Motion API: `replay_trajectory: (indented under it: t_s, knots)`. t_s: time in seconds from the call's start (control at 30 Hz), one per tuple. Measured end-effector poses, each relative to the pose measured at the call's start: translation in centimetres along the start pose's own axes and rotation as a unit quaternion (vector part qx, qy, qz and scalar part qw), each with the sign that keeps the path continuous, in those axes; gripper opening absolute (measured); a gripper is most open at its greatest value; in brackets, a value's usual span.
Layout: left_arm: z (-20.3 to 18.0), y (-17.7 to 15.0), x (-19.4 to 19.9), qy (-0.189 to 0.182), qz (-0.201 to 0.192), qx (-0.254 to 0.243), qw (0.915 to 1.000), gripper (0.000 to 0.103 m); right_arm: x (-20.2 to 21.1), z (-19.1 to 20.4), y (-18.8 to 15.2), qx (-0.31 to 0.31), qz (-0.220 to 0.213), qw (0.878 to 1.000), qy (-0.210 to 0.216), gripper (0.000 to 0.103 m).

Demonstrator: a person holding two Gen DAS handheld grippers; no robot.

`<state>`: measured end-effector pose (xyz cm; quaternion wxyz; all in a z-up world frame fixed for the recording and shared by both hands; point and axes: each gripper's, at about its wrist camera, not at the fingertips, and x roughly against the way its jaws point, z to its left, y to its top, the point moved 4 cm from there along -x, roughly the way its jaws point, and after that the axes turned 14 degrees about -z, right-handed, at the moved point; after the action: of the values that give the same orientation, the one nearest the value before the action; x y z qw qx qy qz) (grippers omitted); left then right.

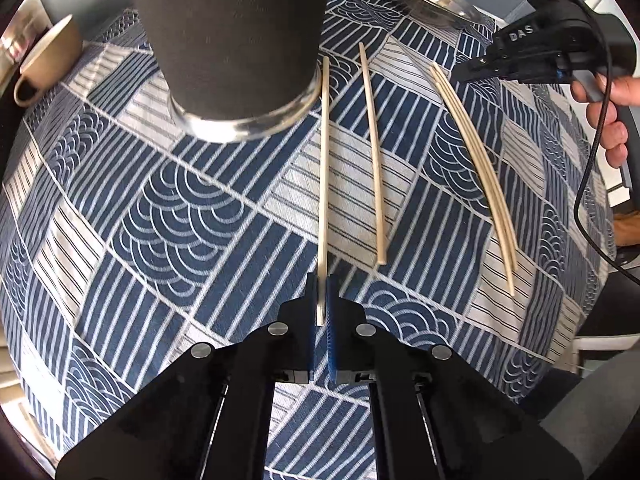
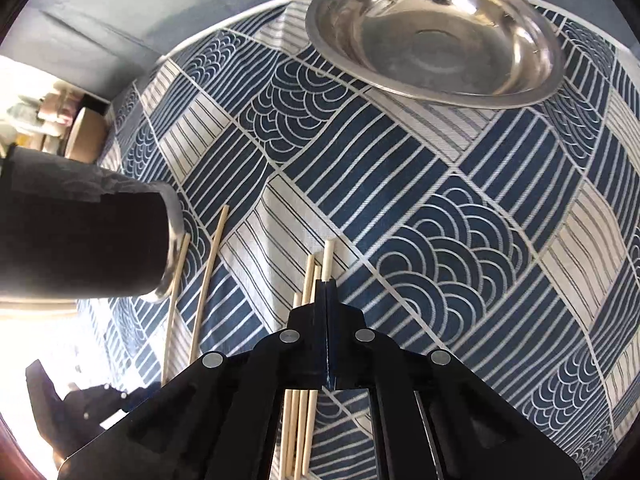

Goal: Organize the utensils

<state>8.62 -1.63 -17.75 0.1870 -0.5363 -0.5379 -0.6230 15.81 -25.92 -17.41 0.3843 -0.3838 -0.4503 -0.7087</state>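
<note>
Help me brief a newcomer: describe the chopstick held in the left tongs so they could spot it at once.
Find the tall dark cup with the shiny metal base on the blue patterned tablecloth. The pale chopstick runs beside that base. Unlike the loose single stick and the bundle, its near end is pinched in the left tongs.

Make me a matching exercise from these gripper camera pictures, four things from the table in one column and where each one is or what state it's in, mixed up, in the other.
Things:
1. dark cup
2. steel bowl
3. chopstick nearest the cup
4. bundle of chopsticks

Places or states:
A. pinched at its near end by the left gripper
B. empty, at the far edge of the tablecloth
C. upright, with a shiny metal base
D. lying together under the right gripper

Pairs: 1-C, 2-B, 3-A, 4-D
</note>
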Motion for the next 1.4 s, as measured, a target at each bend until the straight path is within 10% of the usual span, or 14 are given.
replay_trajectory:
  t_s: [0.67, 1.4]
  knots:
    - [0.4, -1.7, 3.4, -0.006, -0.006, 0.045, 0.9990, 0.004, -2.1, 1.0, 2.1, 0.027, 0.019, 0.999, -0.043, 0.019]
    - [-0.2, -2.1, 3.8, -0.011, -0.003, 0.052, 0.9986, 0.004, -3.1, 1.7, 2.5, 0.024, 0.024, 0.996, -0.077, 0.015]
